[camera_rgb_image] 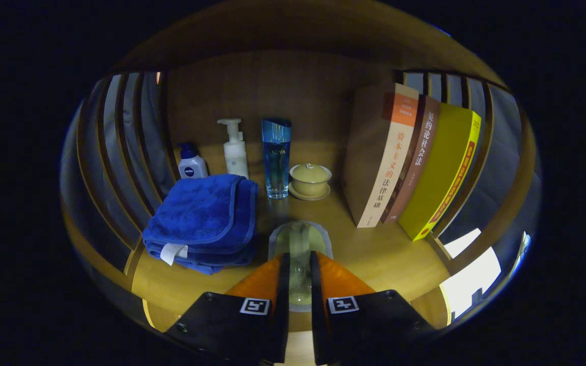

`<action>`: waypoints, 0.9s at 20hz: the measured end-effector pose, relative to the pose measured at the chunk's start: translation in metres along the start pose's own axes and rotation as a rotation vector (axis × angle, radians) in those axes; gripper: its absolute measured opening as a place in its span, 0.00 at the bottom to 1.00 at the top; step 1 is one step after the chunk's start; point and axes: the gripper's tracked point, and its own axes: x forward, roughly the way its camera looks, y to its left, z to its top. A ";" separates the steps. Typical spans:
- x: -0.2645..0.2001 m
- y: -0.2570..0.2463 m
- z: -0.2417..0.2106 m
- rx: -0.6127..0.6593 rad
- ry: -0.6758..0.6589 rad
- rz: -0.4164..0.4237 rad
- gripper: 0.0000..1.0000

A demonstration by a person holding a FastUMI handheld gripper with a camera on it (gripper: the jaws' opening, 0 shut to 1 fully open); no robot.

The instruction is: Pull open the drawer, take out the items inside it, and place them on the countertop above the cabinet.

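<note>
On the tabletop (pixel 374 254), the hand-held gripper (pixel 299 262) grips a clear packet (pixel 299 241). Fingers narrow, both pressing it. Towel (pixel 204 221) just left.

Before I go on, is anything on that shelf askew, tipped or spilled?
Only the three books lean: they tilt together toward the slatted side wall rather than standing straight. The folded blue towel, the bottles and the lidded cup sit upright, with no spill. The gripper is shut on a small clear item.

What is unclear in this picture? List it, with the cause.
- Pale object in the hand-held gripper: its near part is hidden between the fingers, and its type is unclear.
- Small bottle: its base is behind the blue towel.
- Drawer: unseen.
</note>
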 end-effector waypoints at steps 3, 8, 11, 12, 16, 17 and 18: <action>-0.007 0.000 0.007 -0.008 -0.026 -0.010 0.38; -0.044 0.001 0.022 0.043 -0.130 0.010 0.47; -0.076 0.001 0.019 0.041 -0.183 0.021 0.69; -0.088 0.003 0.015 0.031 -0.190 0.028 0.75; -0.134 0.012 0.003 -0.008 -0.251 0.050 0.93; -0.147 0.013 -0.003 -0.013 -0.261 0.053 0.97; -0.160 0.014 -0.008 -0.017 -0.279 0.056 0.99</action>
